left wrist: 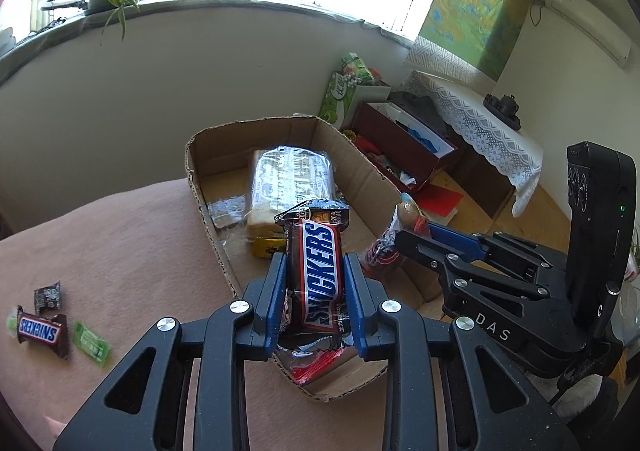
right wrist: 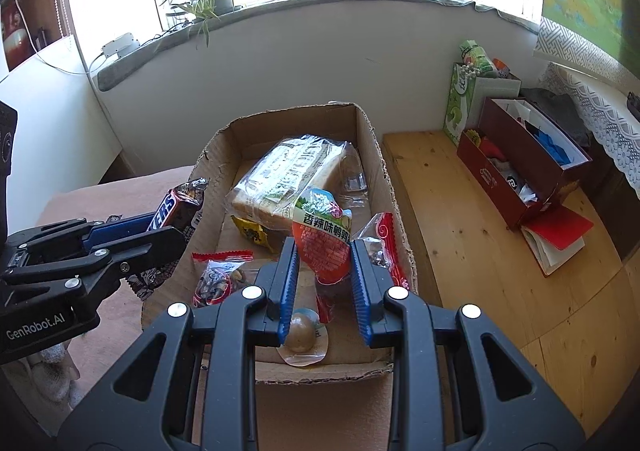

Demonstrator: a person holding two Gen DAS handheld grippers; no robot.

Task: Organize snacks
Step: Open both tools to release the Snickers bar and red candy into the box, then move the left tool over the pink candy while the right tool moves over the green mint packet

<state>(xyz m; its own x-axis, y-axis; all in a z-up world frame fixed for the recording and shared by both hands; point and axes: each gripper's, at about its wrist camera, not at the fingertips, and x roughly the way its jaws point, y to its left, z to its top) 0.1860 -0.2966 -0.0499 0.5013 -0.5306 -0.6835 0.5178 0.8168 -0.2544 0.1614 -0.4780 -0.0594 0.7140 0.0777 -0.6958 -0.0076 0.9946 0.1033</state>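
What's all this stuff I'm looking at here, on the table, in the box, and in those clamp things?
Cardboard box: one, brown, on the pink cloth.
Bread loaf: one, clear wrap, inside box.
Yellow packet: one, in box beside bread.
Small chocolate bar: one, brown, on pink cloth.
Green sachet: one, beside it.
Dark mini packet: one, behind it.
Chocolate bar: one, brown, in left gripper.
Orange snack pouch: one, in right gripper.

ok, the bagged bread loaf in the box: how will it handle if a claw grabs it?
The loaf probably squashes easily: soft sliced bread. Its glossy, loose wrapper looks likely to slip or bunch under the pads. It seems light for its bulk.
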